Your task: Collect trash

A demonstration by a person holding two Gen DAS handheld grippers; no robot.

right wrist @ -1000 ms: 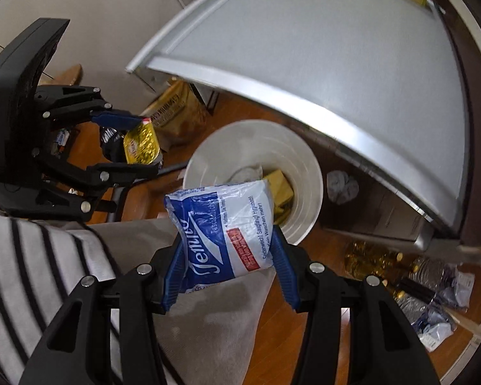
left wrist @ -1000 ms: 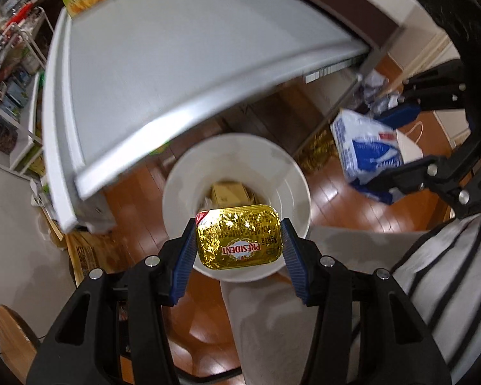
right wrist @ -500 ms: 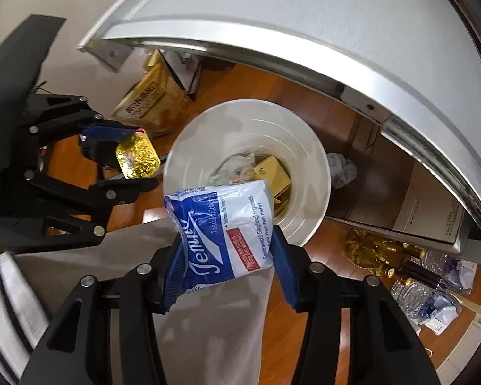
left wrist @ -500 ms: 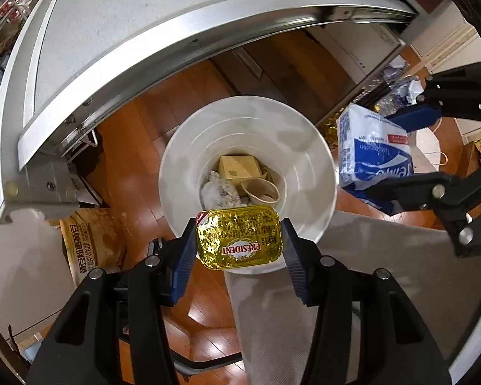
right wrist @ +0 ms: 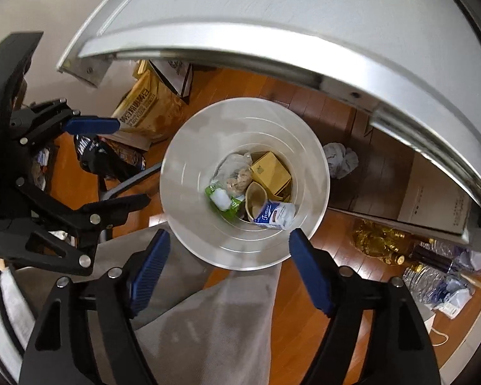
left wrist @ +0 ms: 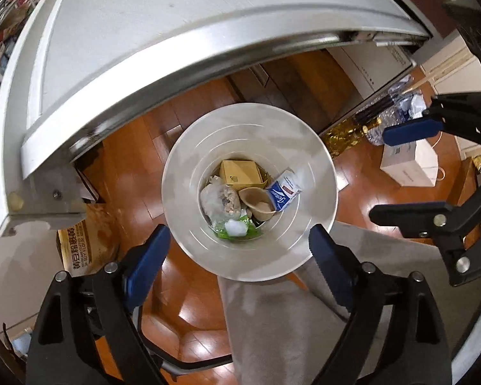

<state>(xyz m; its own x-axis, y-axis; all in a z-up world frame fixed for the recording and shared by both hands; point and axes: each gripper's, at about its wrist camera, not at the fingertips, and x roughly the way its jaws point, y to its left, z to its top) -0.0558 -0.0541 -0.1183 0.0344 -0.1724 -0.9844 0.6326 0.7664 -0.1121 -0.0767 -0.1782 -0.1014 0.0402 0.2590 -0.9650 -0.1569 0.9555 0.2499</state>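
A white trash bin [left wrist: 304, 160] stands on the wooden floor below both grippers; it also shows in the right wrist view [right wrist: 189, 147]. Inside lie a blue-and-white tissue pack [left wrist: 283, 191] [right wrist: 274, 215], a tan box [left wrist: 240, 172], a paper cup [left wrist: 256, 203], a clear bag [left wrist: 219, 199] and a green wrapper [left wrist: 237, 227]. My left gripper [left wrist: 240, 250] is open and empty above the bin's near rim. My right gripper [right wrist: 229, 250] is open and empty above the bin too. The gold butter wrapper is not visible.
A grey table edge [left wrist: 176, 48] overhangs just beyond the bin. A brown paper sack [left wrist: 83, 243] stands left of the bin. Bottles [right wrist: 433, 276] and a white carton [left wrist: 410, 163] lie on the floor to the right. The person's grey-trousered leg [left wrist: 288, 337] is below.
Both grippers opened. The gold butter wrapper left my left gripper and the tissue pack left my right gripper; the tissue pack now lies in the bin. Both grippers moved further over the bin.
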